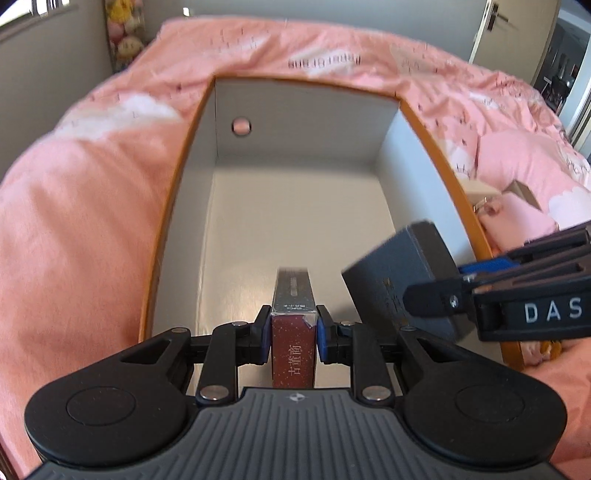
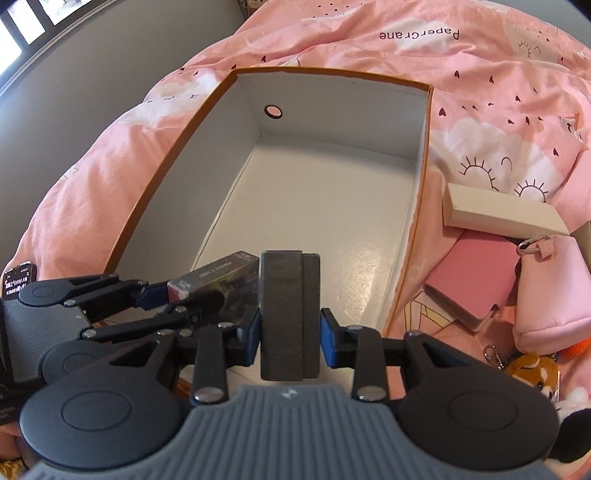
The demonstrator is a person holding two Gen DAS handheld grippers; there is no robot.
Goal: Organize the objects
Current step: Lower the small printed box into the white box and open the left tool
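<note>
An open orange-rimmed box (image 1: 173,206) (image 2: 155,177) with white walls lies on a pink bed, nothing lying on its floor. My left gripper (image 1: 293,332) is shut on a narrow dark-red card pack (image 1: 294,350) with a silver end, held over the box's near end. The same pack (image 2: 218,275) shows at left in the right wrist view, in the left gripper (image 2: 162,295). My right gripper (image 2: 290,332) is shut on a dark grey-blue flat box (image 2: 284,314), also over the near end. It appears at right in the left wrist view as the grey-blue box (image 1: 399,273) in the right gripper (image 1: 436,288).
Pink printed bedding (image 2: 480,74) surrounds the box. To its right lie a cream slab-shaped box (image 2: 502,210), a pink notebook (image 2: 472,280), a pink pouch (image 2: 554,295) and a plush keychain (image 2: 532,369). A grey wall (image 2: 92,92) runs along the left; a door (image 1: 517,29) stands behind.
</note>
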